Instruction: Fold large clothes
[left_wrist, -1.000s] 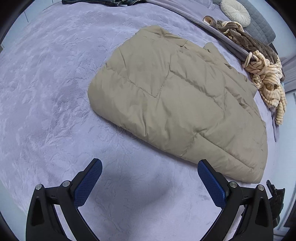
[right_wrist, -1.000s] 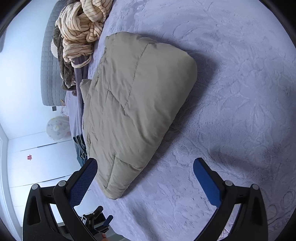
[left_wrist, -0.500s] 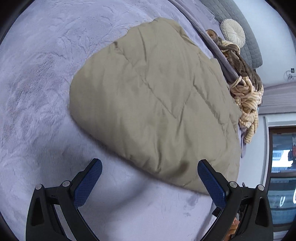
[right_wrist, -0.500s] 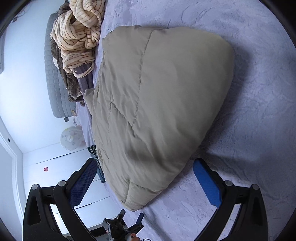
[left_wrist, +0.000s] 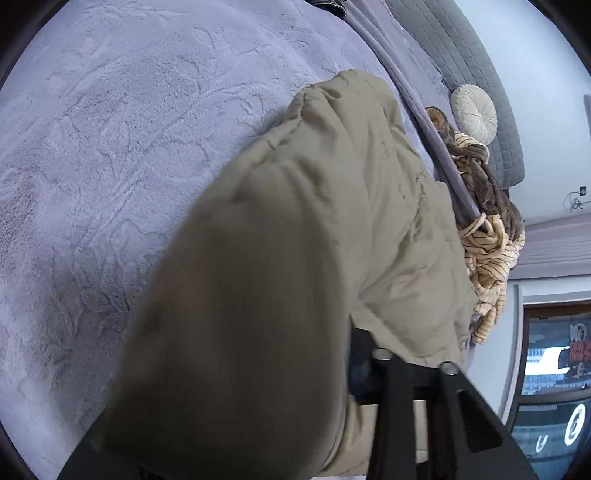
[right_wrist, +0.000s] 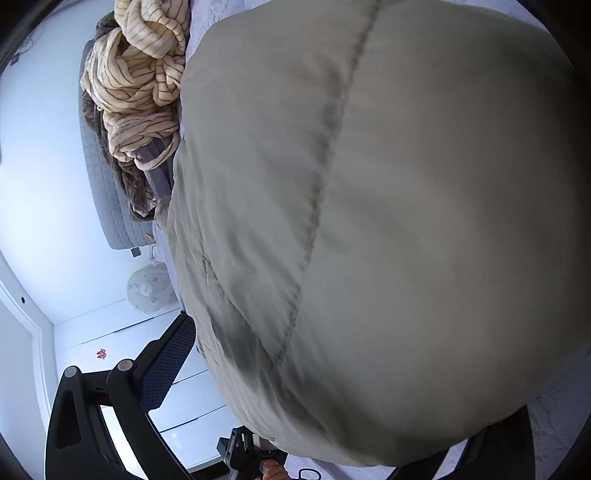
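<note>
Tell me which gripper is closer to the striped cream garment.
Neither clearly: both grippers sit at the near edge of the khaki puffer jacket, and the striped cream garment lies beyond it from the left gripper and right gripper alike.

My left gripper (left_wrist: 354, 373) is matte black plastic, its one visible arm built of angular struts with a triangular cut-out and two round silver screws at the joints; a dark blue pad (left_wrist: 360, 369) sits on the inner face. My right gripper (right_wrist: 332, 387) has the same black frame, two silver screws and a triangular opening, and its finger carries a blue pad (right_wrist: 168, 365) with a fine dotted grid texture.
</note>
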